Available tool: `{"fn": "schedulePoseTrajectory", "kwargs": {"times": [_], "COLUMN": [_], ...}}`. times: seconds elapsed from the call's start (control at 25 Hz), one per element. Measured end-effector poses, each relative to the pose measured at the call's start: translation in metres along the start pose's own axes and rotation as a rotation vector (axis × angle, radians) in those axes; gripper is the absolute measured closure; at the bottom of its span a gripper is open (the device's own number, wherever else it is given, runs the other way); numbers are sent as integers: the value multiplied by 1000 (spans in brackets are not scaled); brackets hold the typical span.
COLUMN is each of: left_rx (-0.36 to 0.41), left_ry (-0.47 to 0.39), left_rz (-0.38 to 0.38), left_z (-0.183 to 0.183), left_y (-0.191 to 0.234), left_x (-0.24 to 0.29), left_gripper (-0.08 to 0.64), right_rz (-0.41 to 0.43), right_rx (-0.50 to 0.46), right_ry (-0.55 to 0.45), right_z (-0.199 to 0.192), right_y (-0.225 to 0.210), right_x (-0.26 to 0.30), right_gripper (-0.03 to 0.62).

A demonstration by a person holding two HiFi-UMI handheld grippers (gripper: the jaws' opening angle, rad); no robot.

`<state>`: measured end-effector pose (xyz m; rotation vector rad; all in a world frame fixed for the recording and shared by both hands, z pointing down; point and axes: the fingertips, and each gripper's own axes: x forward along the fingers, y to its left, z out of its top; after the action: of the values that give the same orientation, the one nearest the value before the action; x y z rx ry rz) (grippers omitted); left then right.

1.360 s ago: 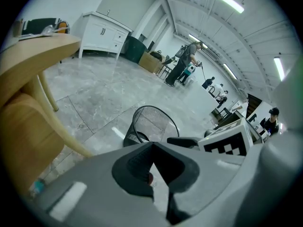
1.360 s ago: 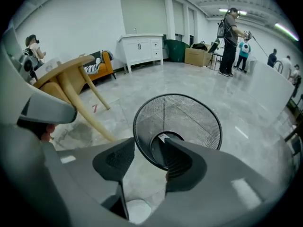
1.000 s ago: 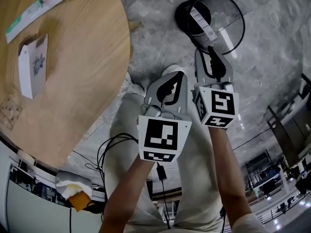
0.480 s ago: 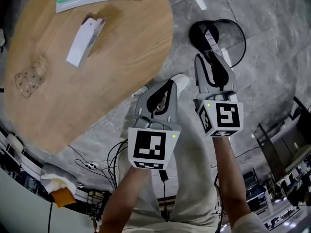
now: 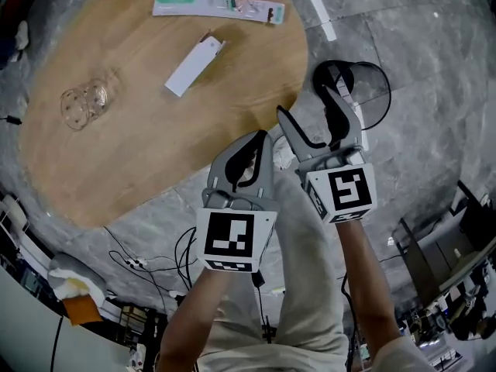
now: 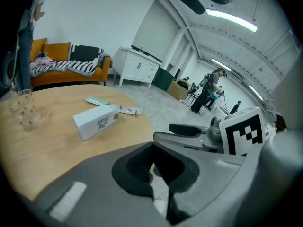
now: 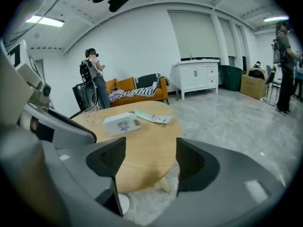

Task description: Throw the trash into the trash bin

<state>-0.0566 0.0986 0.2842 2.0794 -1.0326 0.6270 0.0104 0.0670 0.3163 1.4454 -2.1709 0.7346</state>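
Observation:
A white carton (image 5: 194, 67) lies on the round wooden table (image 5: 139, 153), with a long green-and-white packet (image 5: 217, 8) at the far edge and a clear plastic cup (image 5: 85, 103) to the left. The black wire trash bin (image 5: 373, 99) stands on the floor right of the table, partly hidden by my right gripper (image 5: 308, 101), which is open and empty. My left gripper (image 5: 262, 139) is shut with nothing in it, just off the table's near edge. The carton (image 6: 97, 121) (image 7: 122, 123) and packet (image 6: 113, 106) (image 7: 151, 117) show ahead in both gripper views.
Grey stone floor surrounds the table. Cables (image 5: 178, 246) trail on the floor near my legs. An orange sofa (image 7: 135, 91) and white cabinet (image 7: 196, 77) stand behind the table. A person (image 7: 94, 79) stands by the sofa, and other people (image 6: 208, 91) are further off.
The view and both grippers have swung left from over the trash bin toward the table. The carton, packet and cup now sit nearer the middle of view. Neither gripper's state changed.

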Motion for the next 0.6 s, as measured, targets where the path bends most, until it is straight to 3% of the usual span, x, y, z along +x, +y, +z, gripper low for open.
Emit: {"fn": "schedulePoseTrajectory", "kwargs": {"times": [0.12,0.36,0.6], "left_rx": [-11,-60,-90], "left_ry": [-16,-31,-42], "left_rz": [45,103,137], "left_z": [7,10,7], "left_y": [24,62,87], "left_x": [-12,-35,-49], "left_gripper": [560,560,560], "right_rz": [61,123,160], "right_rx": [-39,-54,-106], "right_ry": [-18,-28,-30], "right_z": [15,27,30], "right_y": [23,52,82], "right_x": [14,32,51], "right_gripper": [197,155,-3]}}
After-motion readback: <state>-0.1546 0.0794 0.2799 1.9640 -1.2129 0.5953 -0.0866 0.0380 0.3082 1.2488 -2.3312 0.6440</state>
